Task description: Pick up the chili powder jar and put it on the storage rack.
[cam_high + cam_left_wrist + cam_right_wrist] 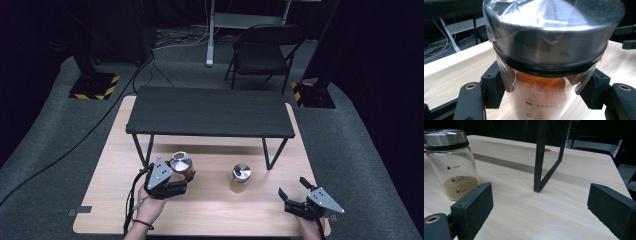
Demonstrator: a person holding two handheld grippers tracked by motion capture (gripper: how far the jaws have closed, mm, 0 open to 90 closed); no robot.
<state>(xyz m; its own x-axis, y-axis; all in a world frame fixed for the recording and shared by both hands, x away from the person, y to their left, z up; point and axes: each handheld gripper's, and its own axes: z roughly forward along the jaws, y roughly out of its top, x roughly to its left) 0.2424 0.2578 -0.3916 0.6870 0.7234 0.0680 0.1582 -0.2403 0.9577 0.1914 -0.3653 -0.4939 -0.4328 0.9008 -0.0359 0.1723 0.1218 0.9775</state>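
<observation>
A glass jar [541, 100] of orange-brown powder with a steel lid [549, 32] sits between the jaws of my left gripper [546, 92], and both pads press on the glass. From above, this jar [180, 162] and the left gripper [172, 177] are at the table's front left, just ahead of the shelf. Whether its base touches the table is hidden. A second jar [241, 174] with tan powder [460, 186] stands upright mid-table. My right gripper [292, 187] is open at the front right, jaws wide apart [539, 207] and holding nothing, the tan jar off to its left.
A low black shelf [210, 112] on thin metal legs [540, 157] spans the back half of the wooden table [215, 210]. One leg stands straight ahead of the right gripper. A black folding chair [262, 52] and stand bases are on the floor beyond.
</observation>
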